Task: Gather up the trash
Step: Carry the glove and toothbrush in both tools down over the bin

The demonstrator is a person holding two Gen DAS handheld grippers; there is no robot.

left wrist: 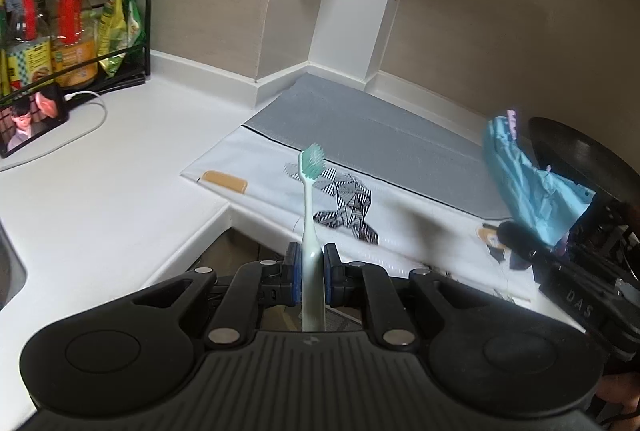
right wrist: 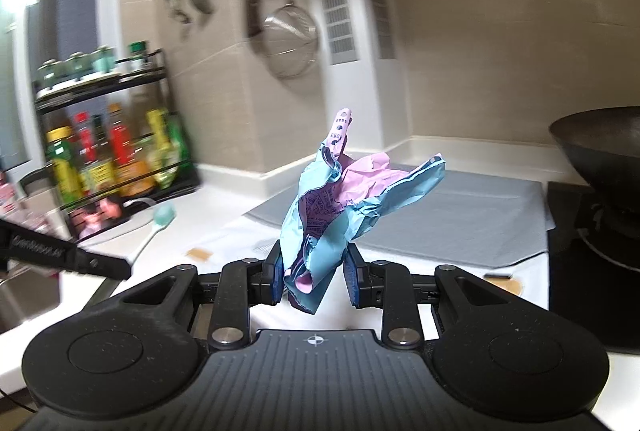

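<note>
I'm carrying two pieces of trash above the white counter [left wrist: 120, 159]: left gripper [left wrist: 311, 273] clamped on an upright toothbrush [left wrist: 310, 215], right gripper [right wrist: 313, 273] clamped on crumpled blue-pink paper [right wrist: 336, 207]. Next: finding a bin, none visible.

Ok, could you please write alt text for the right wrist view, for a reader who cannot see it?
The right hand-held gripper holds a crumpled blue and pink wrapper above a white kitchen counter. At the left edge, the left hand-held gripper carries a toothbrush; a bottle rack stands behind it. A dark wok sits at the right.
</note>
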